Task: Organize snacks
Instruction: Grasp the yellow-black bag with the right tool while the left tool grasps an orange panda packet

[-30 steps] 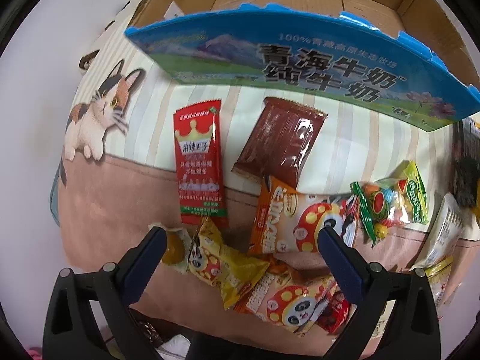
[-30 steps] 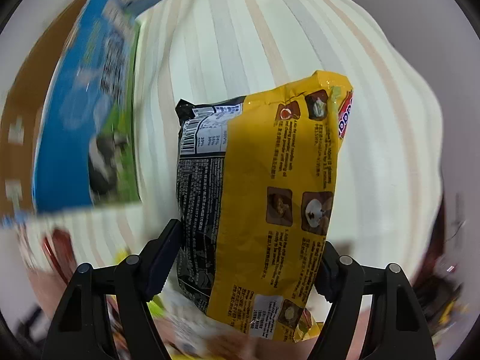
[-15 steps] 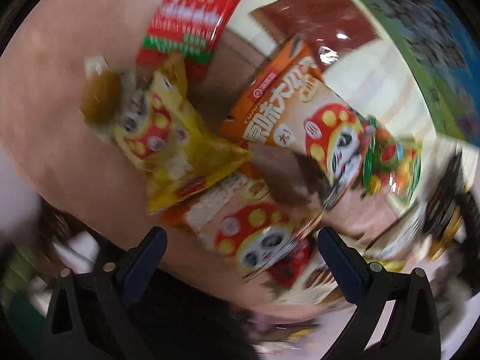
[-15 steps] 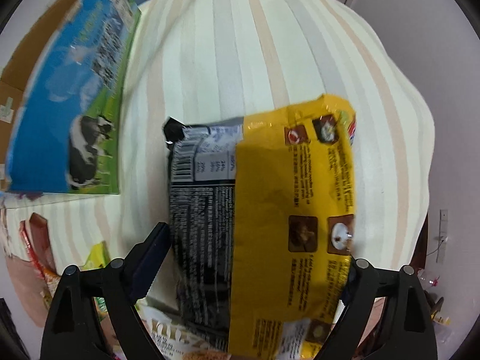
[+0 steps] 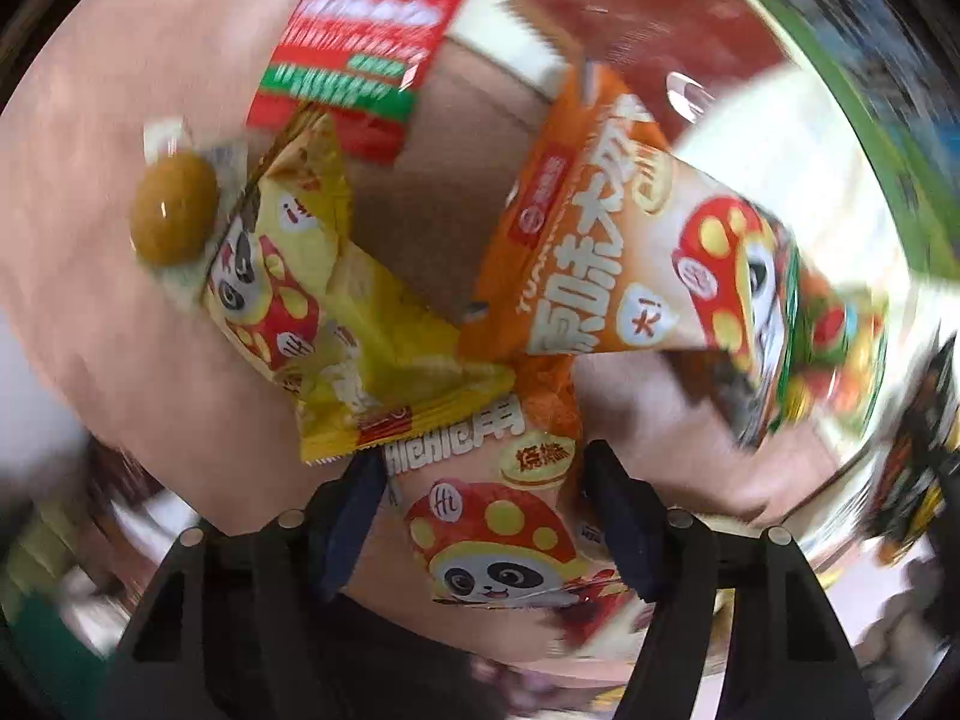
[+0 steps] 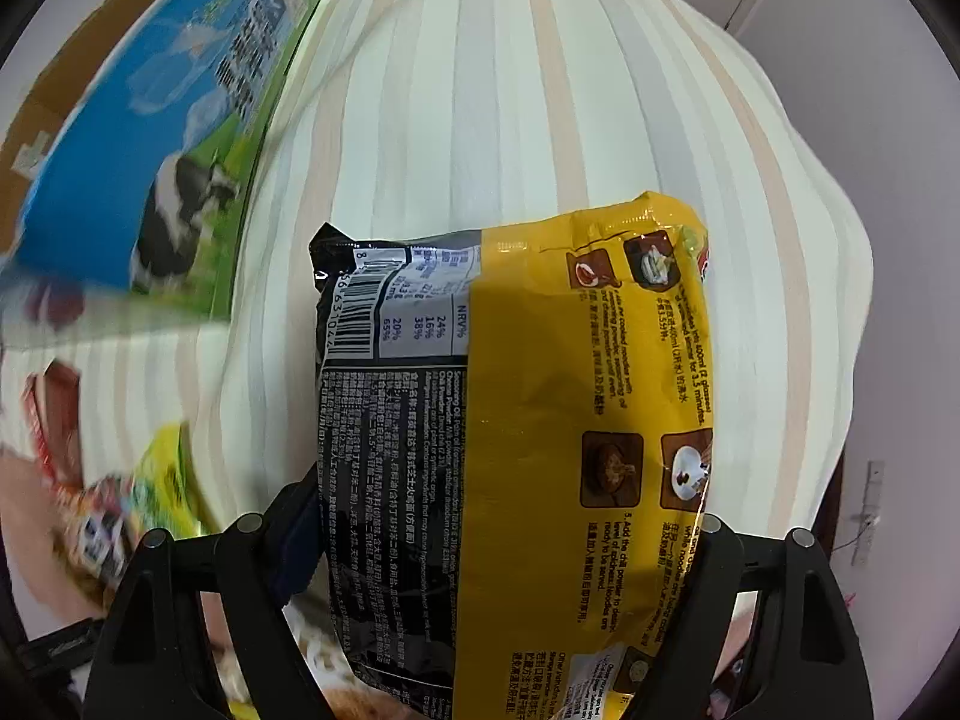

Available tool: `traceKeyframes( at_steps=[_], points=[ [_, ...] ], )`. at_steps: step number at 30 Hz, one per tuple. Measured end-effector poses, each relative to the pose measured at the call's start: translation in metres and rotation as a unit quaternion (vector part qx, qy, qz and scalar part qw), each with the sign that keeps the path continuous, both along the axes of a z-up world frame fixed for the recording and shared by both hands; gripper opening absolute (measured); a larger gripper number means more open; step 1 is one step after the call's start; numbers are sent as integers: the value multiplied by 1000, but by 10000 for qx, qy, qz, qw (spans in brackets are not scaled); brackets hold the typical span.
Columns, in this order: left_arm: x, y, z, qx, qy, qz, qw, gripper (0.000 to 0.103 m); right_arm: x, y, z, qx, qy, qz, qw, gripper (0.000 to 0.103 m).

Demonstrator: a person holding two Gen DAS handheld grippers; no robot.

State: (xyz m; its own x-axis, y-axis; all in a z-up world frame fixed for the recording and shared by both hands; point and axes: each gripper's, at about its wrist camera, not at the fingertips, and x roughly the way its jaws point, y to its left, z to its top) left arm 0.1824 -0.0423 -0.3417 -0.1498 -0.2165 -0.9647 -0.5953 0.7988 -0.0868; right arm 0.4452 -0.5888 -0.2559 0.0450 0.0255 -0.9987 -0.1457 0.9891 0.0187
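1. The striped cloth (image 6: 480, 120) filled my right camera, cream with pale bands, spread under everything.
2. The blue milk carton (image 6: 150, 138), cow printed on its side, lay at the upper left of that view, well apart from my right fingers.
3. My right gripper (image 6: 492, 546) pointed down with the yellow-and-black noodle packet (image 6: 540, 420) standing between its fingers. The jaws had just narrowed a little. The left finger touched the packet's black edge; the right finger was hidden behind the yellow side, so I couldn't tell whether I truly clamped it.
4. The orange panda packet (image 5: 630, 252) lay tilted at upper right in my left view, blurred.
5. The red sachet (image 5: 366, 42) sat at the top, its lower end over the yellow panda packet (image 5: 312, 300).
6. My left gripper (image 5: 480, 516) had just been closing, and its fingers sat against both sides of the small panda snack (image 5: 498, 534): clamped on it.
7. A round brown sweet (image 5: 174, 216) in clear wrap lay just beside the yellow packet.
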Motion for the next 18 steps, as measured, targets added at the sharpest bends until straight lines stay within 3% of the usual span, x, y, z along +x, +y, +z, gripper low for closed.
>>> traceKeyframes(
  at_steps=[2, 4, 6, 9, 12, 16, 18],
  points=[
    [1, -20, 8, 329, -100, -540, 9979, 63, -4, -10, -3, 136, 137, -4, 9998, 86],
    [1, -40, 14, 684, -226, -1172, 9905, 63, -4, -15, -14, 231, 282, 0, 9993, 87],
    [2, -65, 13, 992, -228, -1879, 9769, 63, 0, -21, -21, 312, 381, -46, 9988, 87],
    [4, -88, 11, 1344, -282, -2251, 9646, 65, 14, -28, -38, 431, 530, -177, 9975, 87],
    [11, -102, 8, 1229, -219, -2106, 9696, 66, 40, -23, -56, 420, 548, -256, 9973, 88],
    [3, -90, -3, 627, -251, -1238, 9900, 68, 55, -25, -65, 380, 537, -312, 9973, 90],
    [-3, -88, -3, 466, -406, -892, 9941, 69, 67, -26, -71, 375, 520, -330, 9974, 90]
  ],
)
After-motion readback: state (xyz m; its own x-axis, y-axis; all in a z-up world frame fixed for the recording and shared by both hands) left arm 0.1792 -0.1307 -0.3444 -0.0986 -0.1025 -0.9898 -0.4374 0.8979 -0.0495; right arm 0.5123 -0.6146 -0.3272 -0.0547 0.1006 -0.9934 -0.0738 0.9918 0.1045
